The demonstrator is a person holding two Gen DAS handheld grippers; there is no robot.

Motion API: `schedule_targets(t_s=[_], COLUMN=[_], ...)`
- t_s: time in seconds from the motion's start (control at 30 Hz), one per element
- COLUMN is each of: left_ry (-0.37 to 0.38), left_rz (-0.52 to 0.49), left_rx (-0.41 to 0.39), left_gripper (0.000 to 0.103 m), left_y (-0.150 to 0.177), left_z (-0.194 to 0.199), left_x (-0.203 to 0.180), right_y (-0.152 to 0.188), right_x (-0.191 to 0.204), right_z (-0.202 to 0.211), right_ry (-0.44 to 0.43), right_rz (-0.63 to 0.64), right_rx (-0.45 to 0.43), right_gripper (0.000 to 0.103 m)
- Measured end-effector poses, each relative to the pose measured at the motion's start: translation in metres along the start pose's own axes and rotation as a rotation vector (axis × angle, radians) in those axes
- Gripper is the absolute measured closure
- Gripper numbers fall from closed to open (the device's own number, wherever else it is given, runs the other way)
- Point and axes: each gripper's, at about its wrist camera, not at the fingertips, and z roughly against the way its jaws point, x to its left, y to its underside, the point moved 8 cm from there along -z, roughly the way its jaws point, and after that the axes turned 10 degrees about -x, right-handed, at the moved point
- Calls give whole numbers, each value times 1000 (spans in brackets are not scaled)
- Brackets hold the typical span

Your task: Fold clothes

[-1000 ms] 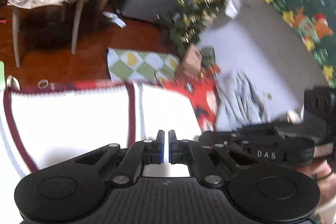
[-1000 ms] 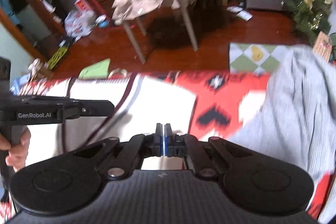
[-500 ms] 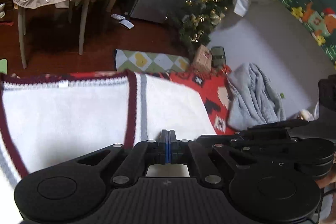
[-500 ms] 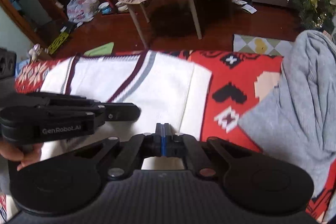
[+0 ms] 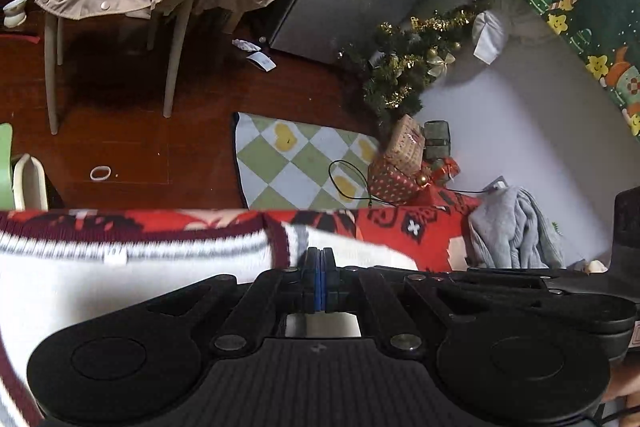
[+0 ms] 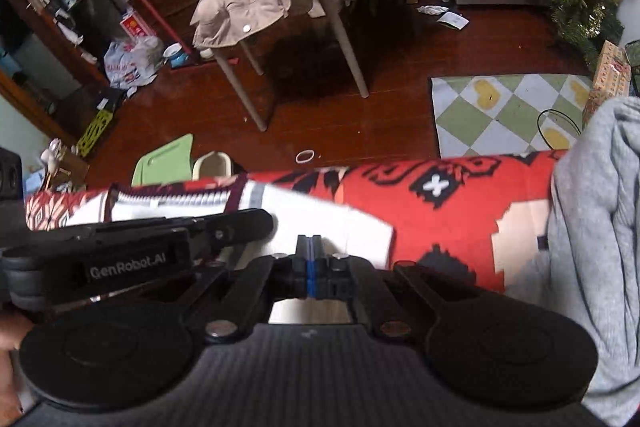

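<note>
The white knitted sweater with maroon and grey trim (image 5: 132, 291) lies on the red patterned blanket (image 6: 452, 223), and a fold looks under way. The left gripper (image 5: 320, 267) and the right gripper (image 6: 309, 255) both have jaws pressed together over its right edge (whether fabric is pinched, I cannot tell). Next, press the fold flat. A crumpled grey garment (image 6: 600, 247) waits rightmost.

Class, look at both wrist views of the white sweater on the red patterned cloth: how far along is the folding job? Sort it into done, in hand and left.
Done: no finished fold is visible; the white sweater lies spread on the red patterned cloth.
In hand: the left claw and right claw are both shut over the sweater's edge; whether they pinch fabric cannot be told.
Left: folding it, then the crumpled grey garment beside it.
</note>
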Motion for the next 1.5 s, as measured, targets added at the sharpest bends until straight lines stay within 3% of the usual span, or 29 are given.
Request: schedule_targets(t_s=[0.2,0.4,0.7,0.83,1.0,1.2,1.33,1.5], left_ry=[23,45,6,-33,-64,-53,-39,-31], left_rz=[54,51,53,67,79,95,36,-25], left_rx=[-60,-65,-71,-69,-42,-40,-43,-36], left_gripper=[100,100,100,100,100,100,100,100], left_y=[-29,-44,-4,19,44,59,61,58], left_z=[8,62,178,208,213,193,177,158], left_x=[-1,8,47,63,80,82,79,83], right_y=[-15,-16,24,48,65,84,97,96], right_x=[3,5,21,41,74,118,147,161], right_z=[-2,20,85,108,115,87,60,30], right_ry=[28,-7,-5,-14,-45,-94,-144,-147], right_rz=[5,19,110,145,168,174,227,288], right_rx=[-31,-53,-24,-10,12,32,33,47], right_gripper=[100,100,98,97,96,96,96,97])
